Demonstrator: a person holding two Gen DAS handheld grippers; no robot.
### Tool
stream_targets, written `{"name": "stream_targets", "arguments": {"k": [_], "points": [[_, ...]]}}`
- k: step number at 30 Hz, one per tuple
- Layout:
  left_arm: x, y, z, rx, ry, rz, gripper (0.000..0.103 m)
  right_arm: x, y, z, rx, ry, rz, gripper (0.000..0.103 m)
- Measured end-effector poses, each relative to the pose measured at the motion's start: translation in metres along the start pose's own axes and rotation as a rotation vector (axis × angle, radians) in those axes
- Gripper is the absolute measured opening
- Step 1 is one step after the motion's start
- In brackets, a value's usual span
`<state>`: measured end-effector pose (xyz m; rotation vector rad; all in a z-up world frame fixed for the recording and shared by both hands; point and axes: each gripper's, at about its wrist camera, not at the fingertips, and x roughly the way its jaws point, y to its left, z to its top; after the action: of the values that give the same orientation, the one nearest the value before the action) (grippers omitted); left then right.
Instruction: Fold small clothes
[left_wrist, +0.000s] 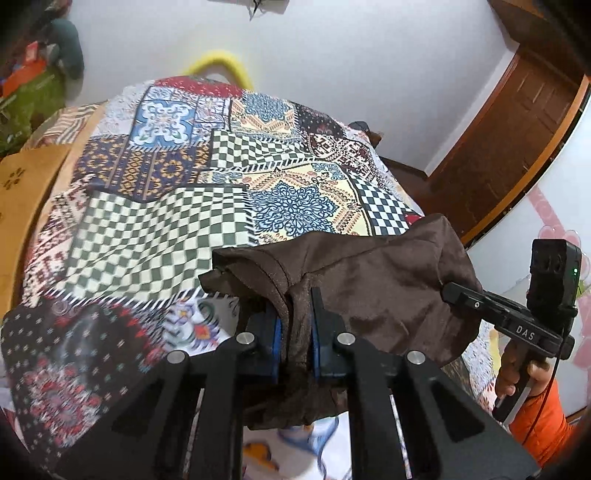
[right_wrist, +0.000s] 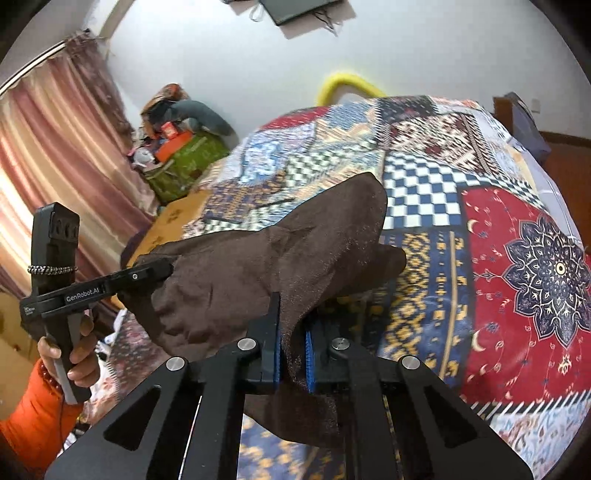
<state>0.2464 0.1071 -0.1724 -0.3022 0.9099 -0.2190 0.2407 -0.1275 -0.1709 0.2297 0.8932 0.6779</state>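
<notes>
Left claw (left_wrist: 295, 328) and right claw (right_wrist: 291, 354) both clamped on brown cloth (left_wrist: 369, 280), stretched between them above patchwork bed (left_wrist: 155, 229).

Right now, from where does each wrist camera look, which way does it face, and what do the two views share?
Left wrist: sits on the left gripper, facing down across the patchwork bedspread; its pads clamp the brown garment; the right gripper and its hand show at right.
Right wrist: sits on the right gripper, facing the bedspread, curtain at left; the left gripper, hand and orange sleeve show.
Shared: garment, bedspread, yellow tube.
</notes>
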Motion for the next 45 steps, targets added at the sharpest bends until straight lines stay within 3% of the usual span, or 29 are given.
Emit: {"name": "stream_targets", "arguments": {"k": [6,13,18,22,26,28,34,38,42,45], "points": [[-0.018,0.024,-0.029,-0.047,0.058,-0.004,0.012,0.008,0.017,-0.019,0.012,0.071,0.046,0.008],[-0.014,0.048,-0.064,-0.046,0.126,0.023,0.016,0.028,0.029,-0.041,-0.016,0.149,0.029,0.013],[-0.026,0.044,-0.066,0.043,0.062,0.240,0.021,0.020,0.036,-0.047,-0.069,0.133,-0.091,0.017],[-0.050,0.036,-0.068,0.061,0.010,0.228,0.021,-0.002,0.046,-0.045,-0.134,0.077,-0.162,0.019],[-0.060,0.023,-0.072,0.081,-0.006,0.180,0.024,-0.016,0.066,-0.042,-0.214,0.006,-0.177,0.039],[-0.055,0.018,-0.075,0.088,0.006,0.145,0.027,-0.011,0.076,-0.041,-0.251,-0.005,-0.147,0.043],[-0.017,0.023,-0.083,0.071,0.084,0.163,0.031,0.045,0.077,-0.046,-0.258,0.119,-0.117,0.043],[-0.001,0.043,-0.087,0.039,0.119,0.224,0.031,0.066,0.061,-0.052,-0.216,0.193,-0.138,0.043],[-0.009,0.059,-0.087,-0.027,0.113,0.214,0.032,0.050,0.049,-0.052,-0.167,0.167,-0.154,0.043],[-0.031,0.052,-0.081,-0.024,0.066,0.218,0.032,0.026,0.049,-0.048,-0.151,0.118,-0.172,0.043]]}}
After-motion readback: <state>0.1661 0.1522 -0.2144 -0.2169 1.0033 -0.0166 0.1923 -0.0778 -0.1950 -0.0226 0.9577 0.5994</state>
